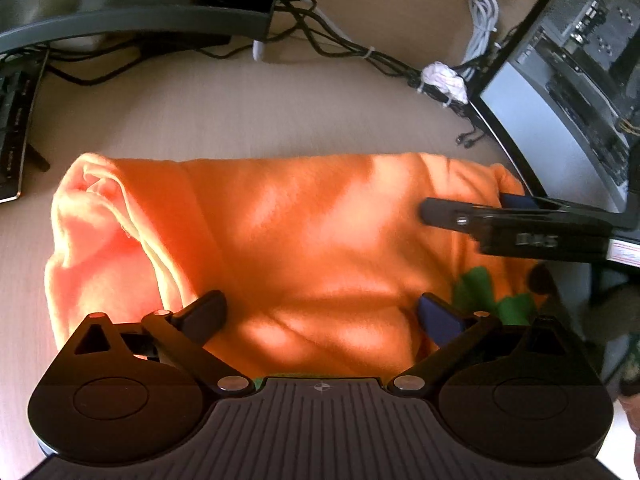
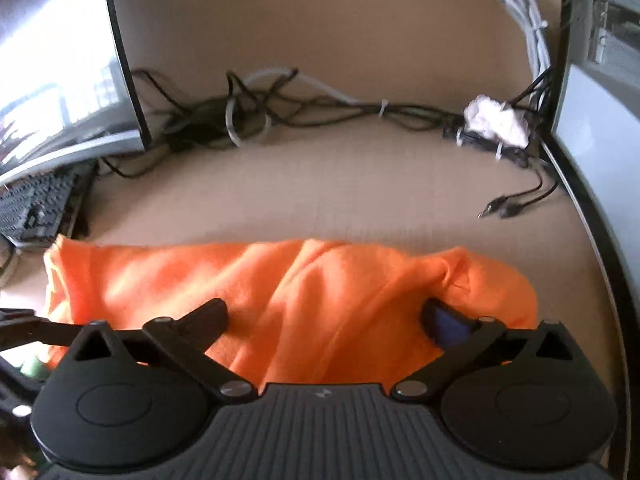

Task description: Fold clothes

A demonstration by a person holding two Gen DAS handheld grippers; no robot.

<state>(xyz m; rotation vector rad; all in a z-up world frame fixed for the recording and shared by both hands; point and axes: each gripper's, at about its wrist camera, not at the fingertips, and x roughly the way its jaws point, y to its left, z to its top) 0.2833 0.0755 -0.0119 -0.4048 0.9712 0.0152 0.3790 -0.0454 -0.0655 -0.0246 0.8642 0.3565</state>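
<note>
An orange garment (image 1: 288, 232) lies folded in a long bundle across the beige desk, with a paler inside showing at its left end and green patches (image 1: 476, 284) at the near right. My left gripper (image 1: 320, 316) is open, its fingers spread just over the near part of the cloth. My right gripper (image 2: 324, 316) is open over the right end of the same garment (image 2: 320, 280), and shows in the left wrist view (image 1: 472, 212) coming in from the right. Neither holds the cloth.
A curved monitor (image 1: 140, 4) stands at the back left with a keyboard (image 2: 36, 204) beside it. Tangled cables (image 2: 248, 108) and a white wad (image 1: 444, 78) lie along the back. A computer case (image 1: 568, 68) stands at the right. Bare desk (image 1: 260, 116) lies behind the garment.
</note>
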